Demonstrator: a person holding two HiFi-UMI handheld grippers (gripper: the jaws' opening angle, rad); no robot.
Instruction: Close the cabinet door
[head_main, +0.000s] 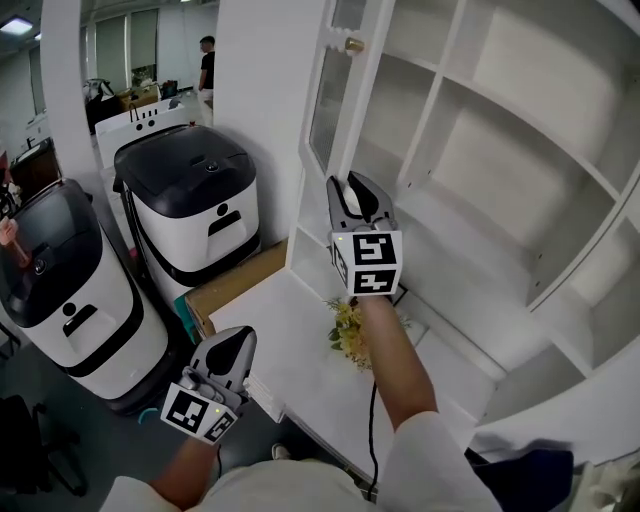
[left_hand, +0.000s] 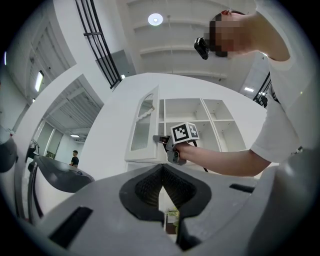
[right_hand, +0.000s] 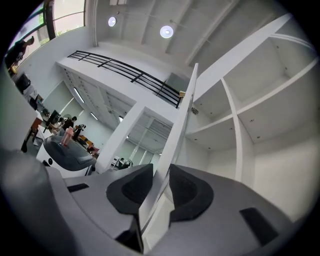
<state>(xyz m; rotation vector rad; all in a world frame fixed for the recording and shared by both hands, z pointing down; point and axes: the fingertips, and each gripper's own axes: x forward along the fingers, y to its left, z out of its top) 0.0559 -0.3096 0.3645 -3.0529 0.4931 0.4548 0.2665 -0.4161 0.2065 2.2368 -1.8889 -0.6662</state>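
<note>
The white cabinet's glazed door (head_main: 328, 105) stands open, edge toward me, with a brass knob (head_main: 354, 44) near its top. My right gripper (head_main: 356, 192) reaches up to the door's lower edge. In the right gripper view the door's edge (right_hand: 176, 140) runs between the two dark pads (right_hand: 134, 189), which close against it on both sides. The left gripper view shows the same door (left_hand: 142, 131) with the right gripper (left_hand: 159, 139) at its bottom corner. My left gripper (head_main: 238, 342) hangs low at the left by the counter's corner, its jaws together and holding nothing (left_hand: 161, 171).
Open white shelves (head_main: 480, 150) fill the right. A white counter (head_main: 285, 345) carries a small bunch of yellow flowers (head_main: 349, 332). Two black-topped white machines (head_main: 190, 195) (head_main: 60, 290) and a cardboard box (head_main: 235, 285) stand on the left. A person (head_main: 206, 65) stands far back.
</note>
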